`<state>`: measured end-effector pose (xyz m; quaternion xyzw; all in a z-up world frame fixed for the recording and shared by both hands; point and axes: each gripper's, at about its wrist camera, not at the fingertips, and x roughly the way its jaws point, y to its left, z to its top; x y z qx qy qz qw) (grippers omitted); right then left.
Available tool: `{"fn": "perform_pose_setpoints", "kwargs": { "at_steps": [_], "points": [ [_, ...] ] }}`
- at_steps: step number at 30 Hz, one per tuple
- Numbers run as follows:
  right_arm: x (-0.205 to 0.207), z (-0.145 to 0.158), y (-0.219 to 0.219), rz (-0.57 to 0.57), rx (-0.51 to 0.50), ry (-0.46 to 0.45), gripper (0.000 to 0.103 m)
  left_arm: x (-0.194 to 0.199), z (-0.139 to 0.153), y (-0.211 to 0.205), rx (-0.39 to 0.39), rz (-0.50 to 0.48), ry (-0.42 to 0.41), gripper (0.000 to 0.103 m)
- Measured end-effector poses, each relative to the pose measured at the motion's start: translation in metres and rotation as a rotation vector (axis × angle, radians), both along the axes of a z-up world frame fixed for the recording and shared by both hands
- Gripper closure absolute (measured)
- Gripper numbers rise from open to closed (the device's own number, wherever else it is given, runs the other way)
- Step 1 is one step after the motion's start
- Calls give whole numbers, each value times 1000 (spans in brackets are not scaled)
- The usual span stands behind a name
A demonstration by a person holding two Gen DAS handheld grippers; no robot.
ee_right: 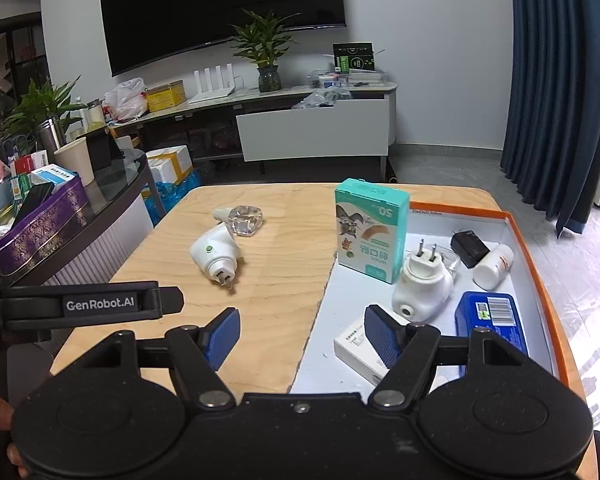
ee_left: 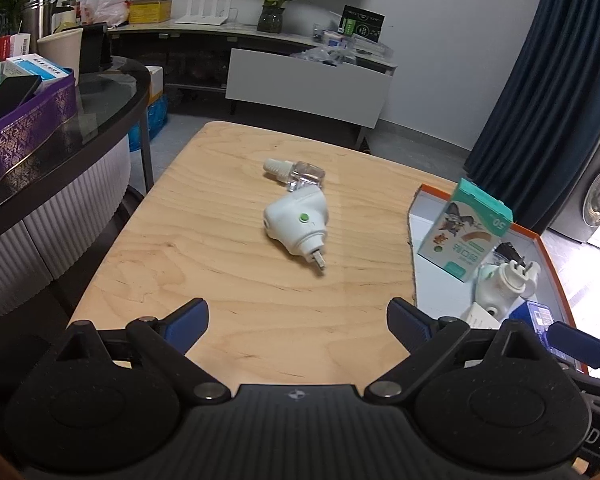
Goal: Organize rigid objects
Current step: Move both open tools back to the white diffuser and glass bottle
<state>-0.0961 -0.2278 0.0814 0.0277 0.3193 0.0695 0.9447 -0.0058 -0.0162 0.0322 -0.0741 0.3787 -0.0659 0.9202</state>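
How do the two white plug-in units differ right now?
The plug-in unit on the table lies on bare wood beside a clear bottle; the plug-in unit in the tray sits among boxes. The table one's prongs point toward the camera, the tray one's upward. Both are white and look alike in shape.

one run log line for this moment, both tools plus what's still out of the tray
left tool: open, empty | right tool: open, empty | on table: white plug unit, clear bottle | tray: not yet full
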Motion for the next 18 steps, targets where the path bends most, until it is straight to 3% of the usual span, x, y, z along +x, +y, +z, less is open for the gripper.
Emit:
{"fn": "perform_pose_setpoints", "kwargs": {
  "at_steps": [18],
  "points": [
    [22,-10,4,16,-2,20,19,38,-19,7,32,47,2,0]
  ]
}}
